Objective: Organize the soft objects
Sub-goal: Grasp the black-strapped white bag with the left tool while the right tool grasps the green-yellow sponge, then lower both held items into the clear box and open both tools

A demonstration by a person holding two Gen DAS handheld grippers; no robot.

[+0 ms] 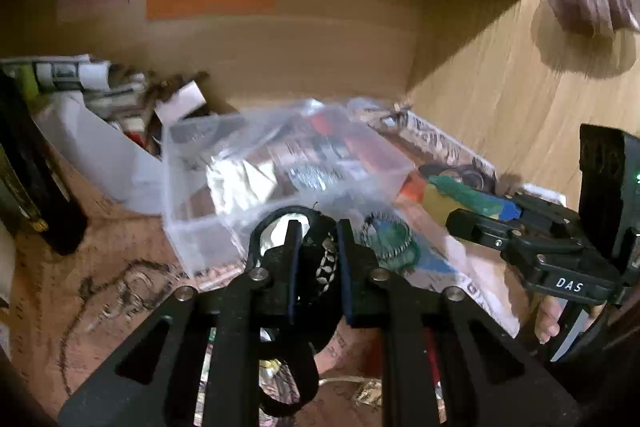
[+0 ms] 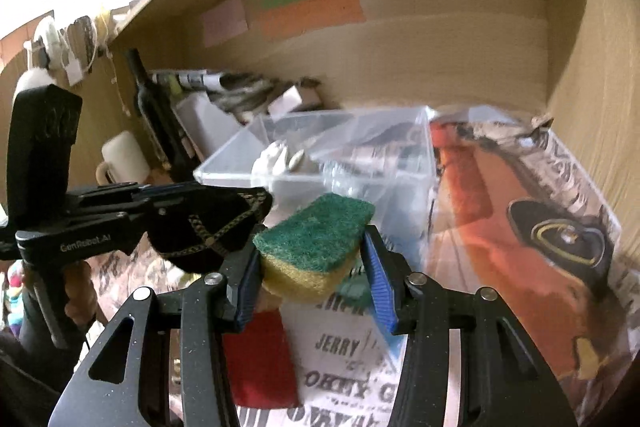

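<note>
My left gripper [image 1: 318,233] is shut on a black fabric piece with a white-patterned trim [image 1: 320,259], held above the table in front of a clear plastic box [image 1: 280,167]. It also shows in the right wrist view [image 2: 208,227], held by the left gripper [image 2: 256,199]. My right gripper [image 2: 310,259] is shut on a yellow sponge with a green scrub top [image 2: 316,243], just in front of the clear box [image 2: 320,155]. The sponge also shows in the left wrist view [image 1: 460,195], at the tip of the right gripper [image 1: 456,217].
Newspaper [image 2: 520,227] covers the table under the wooden shelf. A green round doily [image 1: 390,239] and a red cloth [image 2: 260,359] lie on it. A dark bottle [image 2: 152,107], a white mug [image 2: 124,155] and a white bin of clutter [image 1: 100,147] stand at the left.
</note>
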